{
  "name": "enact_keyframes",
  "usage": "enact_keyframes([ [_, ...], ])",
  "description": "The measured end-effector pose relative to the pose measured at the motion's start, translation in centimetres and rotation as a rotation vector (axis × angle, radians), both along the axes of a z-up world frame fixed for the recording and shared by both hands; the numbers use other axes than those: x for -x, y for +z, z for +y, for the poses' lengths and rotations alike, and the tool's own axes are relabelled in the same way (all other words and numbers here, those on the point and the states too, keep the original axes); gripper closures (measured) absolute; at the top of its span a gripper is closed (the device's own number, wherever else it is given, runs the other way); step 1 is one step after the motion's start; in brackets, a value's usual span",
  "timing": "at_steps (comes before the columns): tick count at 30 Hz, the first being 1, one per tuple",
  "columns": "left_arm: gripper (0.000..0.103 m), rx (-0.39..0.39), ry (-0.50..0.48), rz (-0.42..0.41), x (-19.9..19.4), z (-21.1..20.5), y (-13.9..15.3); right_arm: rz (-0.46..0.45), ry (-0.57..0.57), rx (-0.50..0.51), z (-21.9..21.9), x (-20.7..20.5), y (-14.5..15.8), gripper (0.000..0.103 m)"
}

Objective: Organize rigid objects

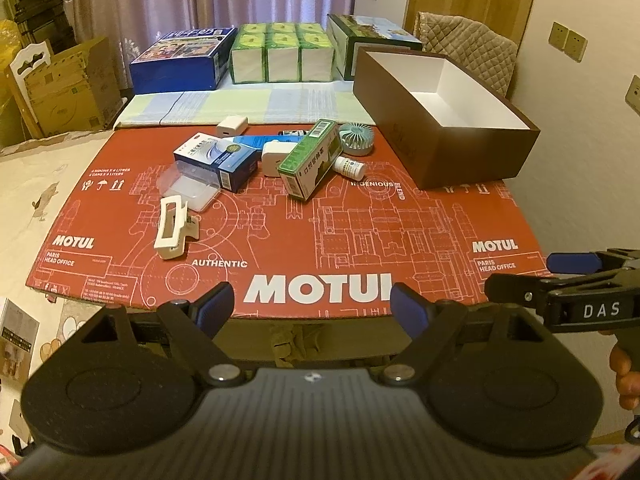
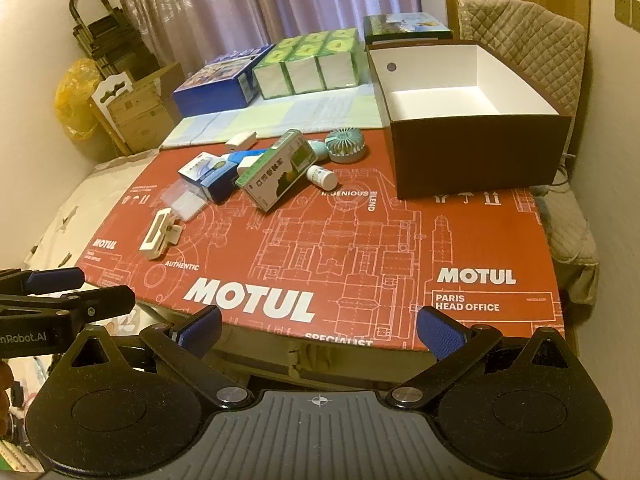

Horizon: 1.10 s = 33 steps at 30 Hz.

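A pile of small items lies on the red MOTUL cardboard (image 1: pixel 360 236): a green box (image 1: pixel 310 159), a blue-and-white box (image 1: pixel 218 160), a white hair clip (image 1: pixel 173 227), a clear plastic case (image 1: pixel 190 188), a white pill bottle (image 1: pixel 350 167), a teal mini fan (image 1: pixel 357 138) and white chargers (image 1: pixel 233 125). An empty brown box (image 1: pixel 436 120) with a white inside stands at the right. My left gripper (image 1: pixel 312 304) and right gripper (image 2: pixel 320 328) are open and empty at the near edge, well short of the pile.
At the back stand a blue carton (image 1: pixel 182 60), a pack of green tissue boxes (image 1: pixel 282 52) and a dark green box (image 1: pixel 372 42) on a checked cloth. A padded chair (image 1: pixel 472 46) is behind the brown box. Cardboard cartons (image 1: pixel 68 84) stand at the left.
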<state>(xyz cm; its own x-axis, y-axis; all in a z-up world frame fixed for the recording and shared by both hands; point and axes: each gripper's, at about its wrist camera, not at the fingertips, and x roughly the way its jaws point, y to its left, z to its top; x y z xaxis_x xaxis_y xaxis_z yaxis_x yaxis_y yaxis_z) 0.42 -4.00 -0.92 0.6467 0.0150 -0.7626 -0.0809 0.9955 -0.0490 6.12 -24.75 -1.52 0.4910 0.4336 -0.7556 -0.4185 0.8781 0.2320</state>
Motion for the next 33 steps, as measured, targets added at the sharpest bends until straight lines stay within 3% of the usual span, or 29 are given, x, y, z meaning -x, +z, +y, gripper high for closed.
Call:
enact_keyframes([
  [9, 0.020, 0.012, 0.049, 0.028, 0.2, -0.7, -0.9, 0.009, 0.027, -0.001, -1.4, -0.4, -0.8, 0.002],
  [19, 0.020, -0.009, 0.096, 0.047, -0.8, 1.9, -2.2, 0.033, 0.027, -0.034, -1.4, -1.7, -1.5, 0.002],
  [33, 0.029, -0.027, 0.062, 0.111, -9.2, 10.5, -6.5, 0.039, -0.137, -0.050, 1.0, -6.8, -2.2, 0.002],
])
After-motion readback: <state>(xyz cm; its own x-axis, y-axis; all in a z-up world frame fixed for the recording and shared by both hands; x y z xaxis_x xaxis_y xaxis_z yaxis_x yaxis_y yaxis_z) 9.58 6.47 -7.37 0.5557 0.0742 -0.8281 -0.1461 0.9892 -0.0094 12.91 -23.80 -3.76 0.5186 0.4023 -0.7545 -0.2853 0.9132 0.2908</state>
